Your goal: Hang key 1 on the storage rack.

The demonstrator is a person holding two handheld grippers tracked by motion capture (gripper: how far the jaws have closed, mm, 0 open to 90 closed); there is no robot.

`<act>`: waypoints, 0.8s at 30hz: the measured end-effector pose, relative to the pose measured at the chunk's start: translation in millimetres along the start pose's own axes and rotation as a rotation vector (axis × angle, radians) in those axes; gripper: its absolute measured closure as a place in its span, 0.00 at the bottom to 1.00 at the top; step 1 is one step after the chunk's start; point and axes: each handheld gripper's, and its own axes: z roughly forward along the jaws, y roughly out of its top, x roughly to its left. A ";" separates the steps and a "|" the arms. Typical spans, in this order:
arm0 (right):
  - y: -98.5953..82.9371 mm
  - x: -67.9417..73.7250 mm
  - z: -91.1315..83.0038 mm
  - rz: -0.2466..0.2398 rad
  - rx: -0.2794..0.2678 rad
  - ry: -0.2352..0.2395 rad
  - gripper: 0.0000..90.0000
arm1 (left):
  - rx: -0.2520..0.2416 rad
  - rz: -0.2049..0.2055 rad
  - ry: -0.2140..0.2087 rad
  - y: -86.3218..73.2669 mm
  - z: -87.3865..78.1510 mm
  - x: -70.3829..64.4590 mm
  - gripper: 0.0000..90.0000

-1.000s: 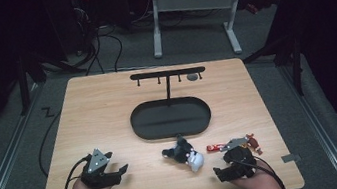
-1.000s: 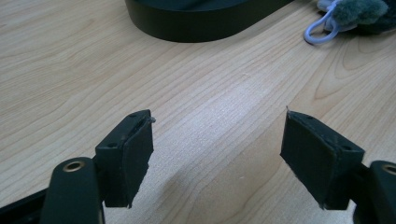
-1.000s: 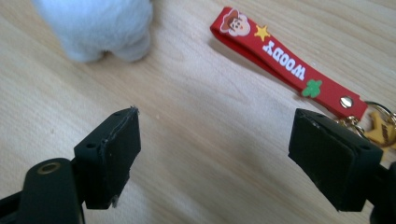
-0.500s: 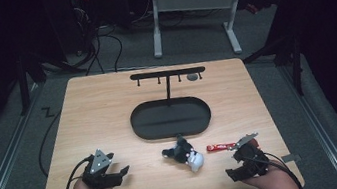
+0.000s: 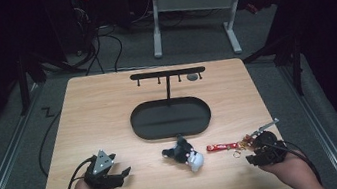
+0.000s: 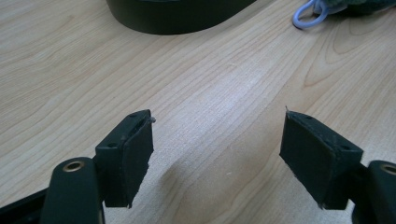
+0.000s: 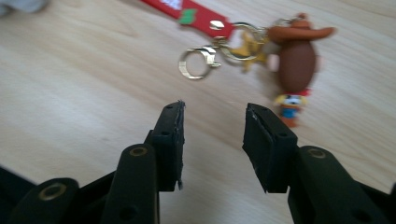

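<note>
Keychain [image 5: 229, 145] now free of right tool [image 5: 262, 157]

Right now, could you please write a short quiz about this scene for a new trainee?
1. True or false: the right hand-held gripper is shut on the red keychain.
2. Which object lies nearest the black oval tray: A) the keychain, B) the black-and-white plush toy, C) the left hand-held gripper?
3. Fill in: the black hanging rack stands at the tray's ____ edge.

Key:
1. False; its jaws are open and empty.
2. B.
3. Far.
</note>
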 end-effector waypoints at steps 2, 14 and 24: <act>2.8 -9.3 -0.1 0.012 0.004 -0.010 0.67 | 0.003 0.005 -0.001 0.2 0.6 -0.8 0.29; 25.7 -37.7 17.8 0.056 0.036 -0.036 0.63 | 0.015 0.022 0.006 0.5 1.9 -2.7 0.29; 29.7 -51.7 31.8 0.103 0.053 -0.027 0.57 | 0.015 0.023 0.007 -0.2 1.5 -2.0 0.29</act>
